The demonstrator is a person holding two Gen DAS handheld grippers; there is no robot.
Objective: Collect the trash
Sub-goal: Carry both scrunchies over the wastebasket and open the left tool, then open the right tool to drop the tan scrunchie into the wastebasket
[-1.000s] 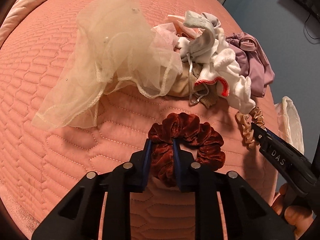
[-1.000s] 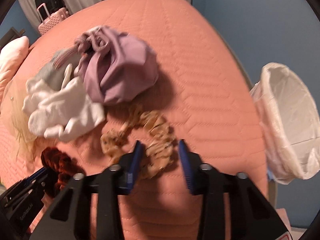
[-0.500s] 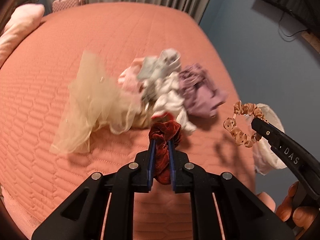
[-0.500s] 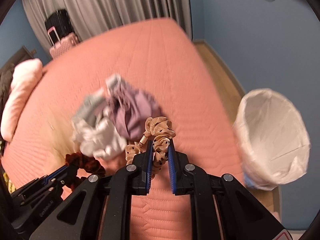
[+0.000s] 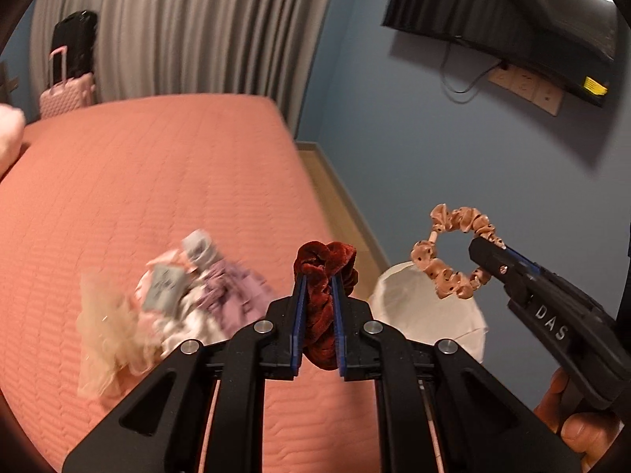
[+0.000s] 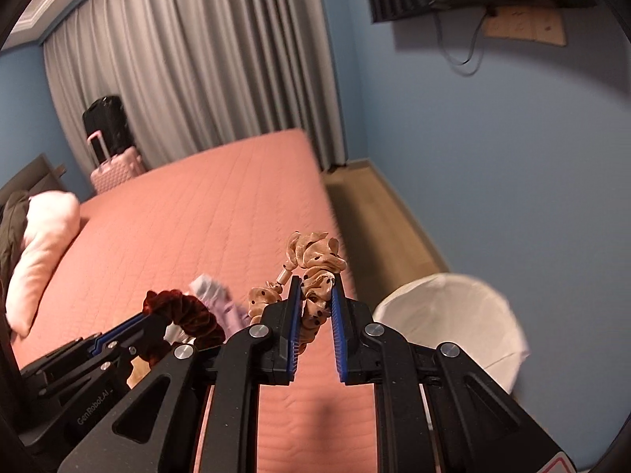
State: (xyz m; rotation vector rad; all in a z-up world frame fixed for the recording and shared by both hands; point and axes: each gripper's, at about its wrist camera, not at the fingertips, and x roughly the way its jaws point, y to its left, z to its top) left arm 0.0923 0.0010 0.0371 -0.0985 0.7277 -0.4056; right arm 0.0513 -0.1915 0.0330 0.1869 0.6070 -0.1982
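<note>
My left gripper (image 5: pixel 318 276) is shut on a dark red velvet scrunchie (image 5: pixel 325 268) and holds it in the air above the bed's edge. My right gripper (image 6: pixel 317 282) is shut on a tan dotted scrunchie (image 6: pixel 315 262), also lifted. In the left wrist view the tan scrunchie (image 5: pixel 449 248) hangs just above the white-lined trash bin (image 5: pixel 430 307). The red scrunchie (image 6: pixel 177 315) and left gripper (image 6: pixel 130 327) show at the left of the right wrist view. The bin (image 6: pixel 449 315) stands on the floor beside the bed, to the right of both grippers.
A pile of cloth items (image 5: pixel 177 299) lies on the pink quilted bed (image 5: pixel 138 181). A pillow (image 6: pixel 39 244) lies at the head. Suitcases (image 6: pixel 110 149) stand by grey curtains (image 6: pixel 197 71). A blue wall (image 6: pixel 493 157) and a mounted TV (image 5: pixel 504 4) are to the right.
Both grippers have risen off the bed with their scrunchies and swung right, toward the bin. The cloth pile now lies lower and further away in both views.
</note>
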